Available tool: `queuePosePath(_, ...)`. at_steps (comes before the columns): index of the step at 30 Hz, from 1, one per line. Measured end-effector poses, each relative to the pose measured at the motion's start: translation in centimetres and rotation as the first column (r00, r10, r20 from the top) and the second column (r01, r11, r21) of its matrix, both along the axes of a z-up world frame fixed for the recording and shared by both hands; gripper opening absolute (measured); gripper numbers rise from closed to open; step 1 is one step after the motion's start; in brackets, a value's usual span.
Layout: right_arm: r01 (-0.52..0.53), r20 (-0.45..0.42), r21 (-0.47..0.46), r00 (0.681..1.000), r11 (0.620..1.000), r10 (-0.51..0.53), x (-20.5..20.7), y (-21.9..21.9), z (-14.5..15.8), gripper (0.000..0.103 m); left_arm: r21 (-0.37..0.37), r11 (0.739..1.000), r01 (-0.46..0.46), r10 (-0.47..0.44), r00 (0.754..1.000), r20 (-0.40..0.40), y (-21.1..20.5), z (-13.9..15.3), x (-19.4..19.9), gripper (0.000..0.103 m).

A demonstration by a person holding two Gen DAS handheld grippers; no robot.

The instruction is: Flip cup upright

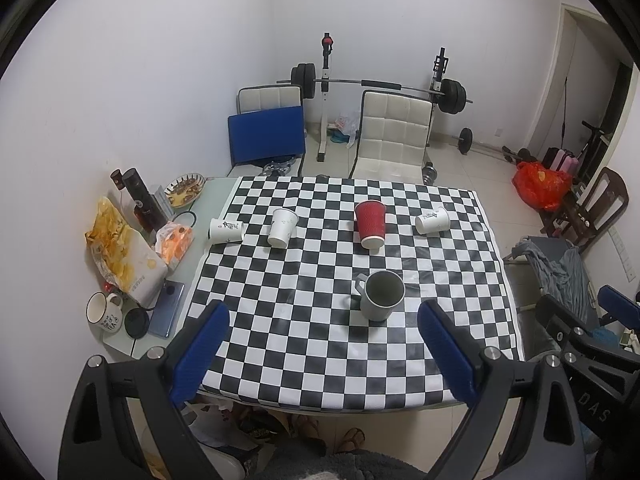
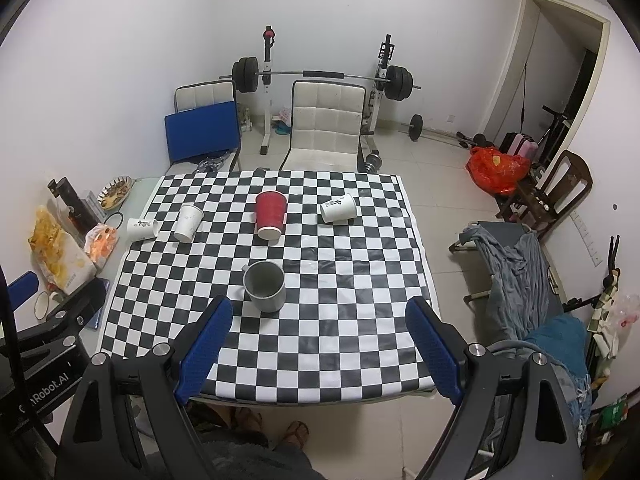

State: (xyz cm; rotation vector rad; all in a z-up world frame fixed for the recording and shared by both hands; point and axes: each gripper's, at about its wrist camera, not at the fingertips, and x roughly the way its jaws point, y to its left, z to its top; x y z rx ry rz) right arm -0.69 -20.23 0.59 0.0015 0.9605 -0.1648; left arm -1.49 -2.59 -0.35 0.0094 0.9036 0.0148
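Surroundings: checkered tabletop [image 1: 304, 344]; snack bags [image 1: 120, 248], a white mug [image 1: 103, 313] and a phone [image 1: 166, 310] on the left margin; two white chairs and a barbell rack behind
Obstructions: nothing between either gripper and the cups
Cup count: three white paper cups, one red cup [image 1: 371, 224], one grey mug [image 1: 380, 295]
Task cup position: red cup inverted, mid-tabletop; white cups at far left [image 1: 226, 230] and far right [image 1: 432, 220] lie on their sides; third [image 1: 282, 227] upright; grey mug upright, nearest
Writing: "nRobot.AI" on the left gripper body in the right view; cup print illegible
Left gripper [image 1: 322, 354]: jaws wide, empty
Right gripper [image 2: 318, 350]: jaws wide, empty

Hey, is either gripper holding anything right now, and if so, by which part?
Nothing is held. The left gripper and right gripper are both open above the near table edge, short of the grey mug and the paper cups.
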Motion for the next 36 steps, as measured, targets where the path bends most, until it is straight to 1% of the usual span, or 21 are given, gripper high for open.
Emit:
queuePosePath(8, -0.001, 0.002, -0.002, 1.0, 1.0, 0.001, 0.0, 0.1, 0.1, 0.09, -0.001, 1.0, 0.0, 0.0, 1.0, -0.001, -0.1, -0.2, -0.1, 0.096)
queuePosePath(12, -0.002, 0.005, -0.004, 1.0, 1.0, 0.002, 0.2, 0.3, 0.3, 0.09, 0.0, 1.0, 0.002, -0.002, 1.0, 0.006, -0.2, 0.4, 0.4, 0.096)
queuePosePath(14, -0.001, 0.005, -0.004, 1.0, 1.0, 0.001, 0.2, 0.3, 0.3, 0.09, -0.002, 1.0, -0.001, 0.001, 1.0, 0.004, -0.2, 0.3, 0.2, 0.096)
queuePosePath(18, -0.004, 0.007, 0.0, 1.0, 1.0, 0.004, 0.5, 0.5, 0.7, 0.09, -0.002, 1.0, -0.002, 0.002, 1.0, 0.008, -0.3, 1.2, 1.3, 0.096)
queuePosePath(22, -0.001, 0.007, 0.002, 1.0, 1.0, 0.001, 0.3, 0.5, 0.5, 0.09, 0.0, 1.0, 0.001, -0.001, 1.0, 0.008, -0.3, 1.0, 0.9, 0.096)
queuePosePath(30, -0.001, 0.01, 0.003, 1.0, 1.0, 0.001, 1.5, 0.8, 1.5, 0.09, 0.0, 1.0, 0.003, -0.003, 1.0, 0.007, -0.2, 1.1, 1.1, 0.096)
queuePosePath(36, -0.002, 0.01, 0.007, 1.0, 1.0, 0.002, 1.2, 0.5, 1.3, 0.09, 0.002, 1.0, -0.001, 0.001, 1.0, 0.012, -0.3, 1.1, 1.1, 0.096)
